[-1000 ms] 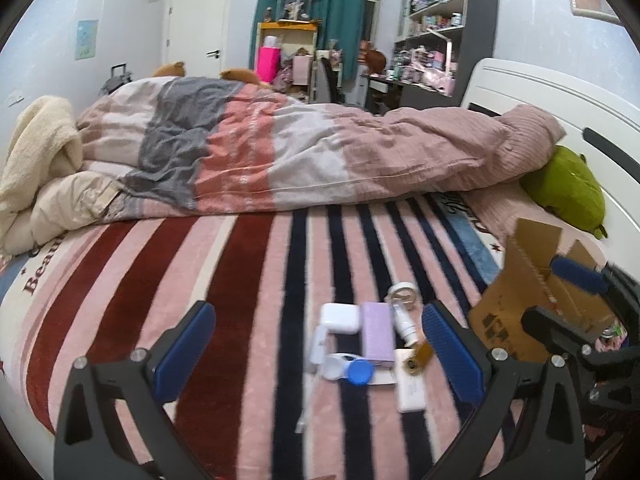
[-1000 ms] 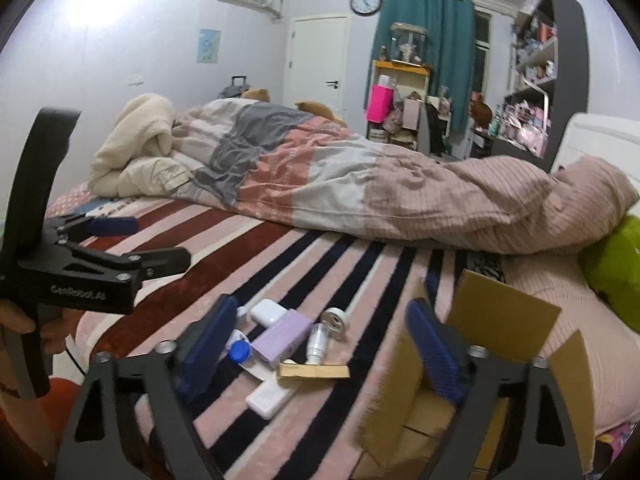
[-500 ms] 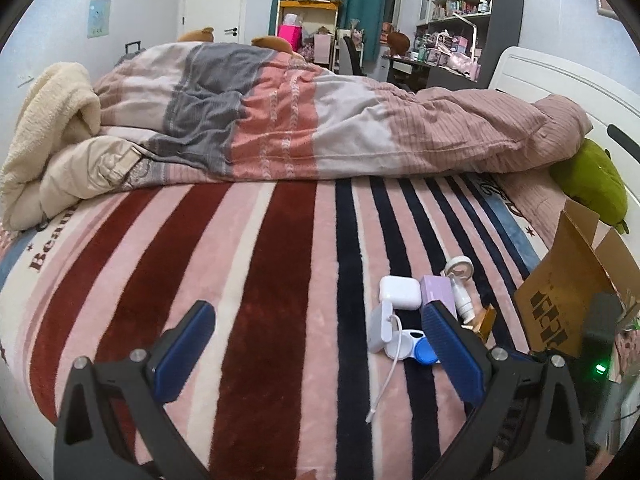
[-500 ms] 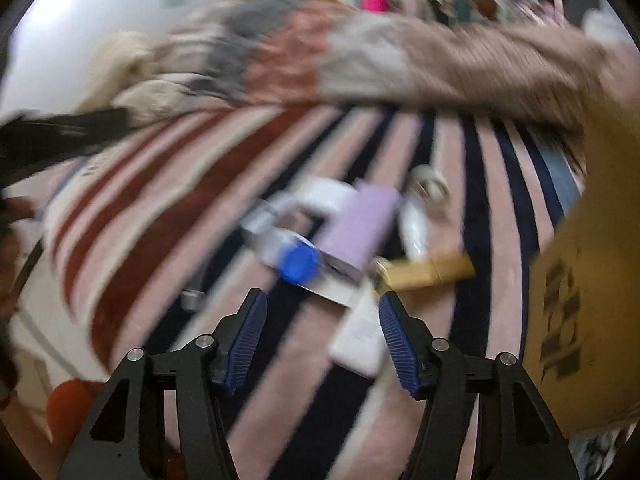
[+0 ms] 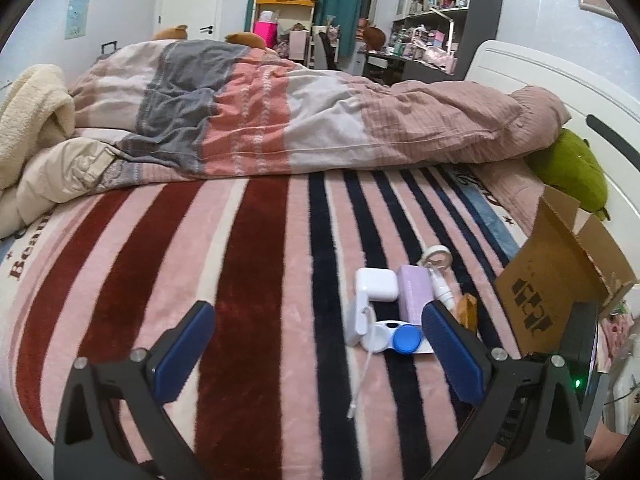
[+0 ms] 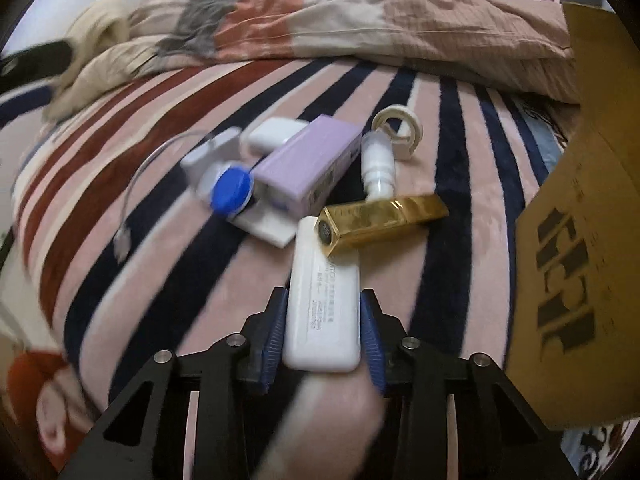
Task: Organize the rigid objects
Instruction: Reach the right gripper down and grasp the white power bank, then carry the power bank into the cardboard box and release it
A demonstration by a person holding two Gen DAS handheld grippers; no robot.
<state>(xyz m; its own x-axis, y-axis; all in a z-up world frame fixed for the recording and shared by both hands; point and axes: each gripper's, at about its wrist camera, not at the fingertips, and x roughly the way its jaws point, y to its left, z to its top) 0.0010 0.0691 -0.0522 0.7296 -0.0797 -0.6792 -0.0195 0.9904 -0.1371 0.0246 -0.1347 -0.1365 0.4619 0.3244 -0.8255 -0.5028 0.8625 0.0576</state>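
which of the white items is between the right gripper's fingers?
The flat white case with grey print, nearest the right gripper; the other white pieces lie farther back by the purple box.

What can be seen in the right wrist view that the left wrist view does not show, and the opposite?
Only the right wrist view shows the right gripper with its fingers against the sides of the flat white case, and the whole gold bar-shaped box.

Only the left wrist view shows the open left gripper, the green plush toy, the white headboard and the shelves.

Both show the purple box, the blue-capped lens case, the tape roll, the cardboard box and the striped blanket.
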